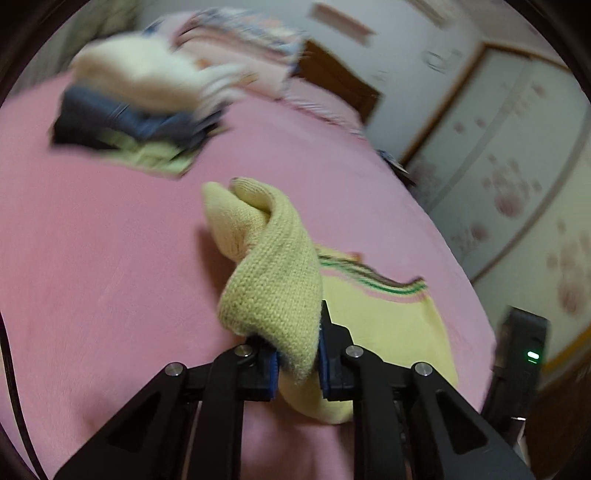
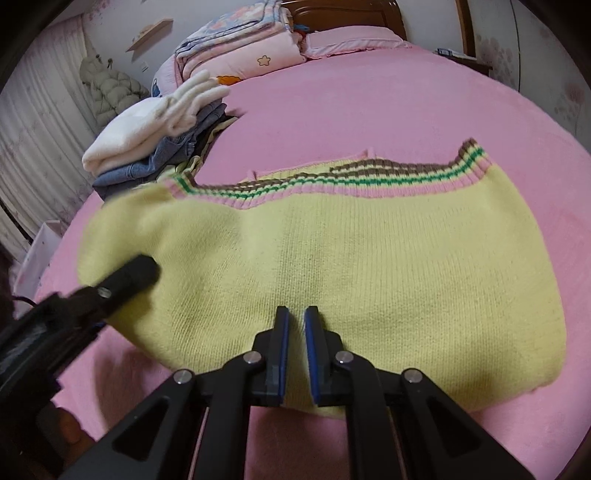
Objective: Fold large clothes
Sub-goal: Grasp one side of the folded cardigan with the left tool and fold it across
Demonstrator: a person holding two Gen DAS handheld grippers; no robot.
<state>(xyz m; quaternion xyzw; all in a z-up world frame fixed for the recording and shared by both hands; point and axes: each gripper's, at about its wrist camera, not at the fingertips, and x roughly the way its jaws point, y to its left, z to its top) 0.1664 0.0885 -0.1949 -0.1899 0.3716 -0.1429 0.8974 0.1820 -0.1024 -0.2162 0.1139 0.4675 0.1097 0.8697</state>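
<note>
A pale yellow knit sweater (image 2: pixel 369 258) with a pink, green and brown striped hem (image 2: pixel 351 181) lies spread on the pink bed (image 2: pixel 369 110). My left gripper (image 1: pixel 297 332) is shut on a bunched fold of the sweater (image 1: pixel 273 280), which rises off the sheet and curls over the fingers. In the right wrist view one of its fingers (image 2: pixel 136 273) shows blurred over the sweater's left end. My right gripper (image 2: pixel 295 314) is shut, its tips on the sweater's near middle. I cannot tell whether any fabric is pinched there.
A stack of folded clothes (image 2: pixel 147 147), white on top of blue denim, sits at the bed's left side (image 1: pixel 140 110). Folded quilts (image 2: pixel 240 40) and a wooden headboard (image 2: pixel 343 14) are at the far end. Wardrobe doors (image 1: pixel 498 166) stand to the right.
</note>
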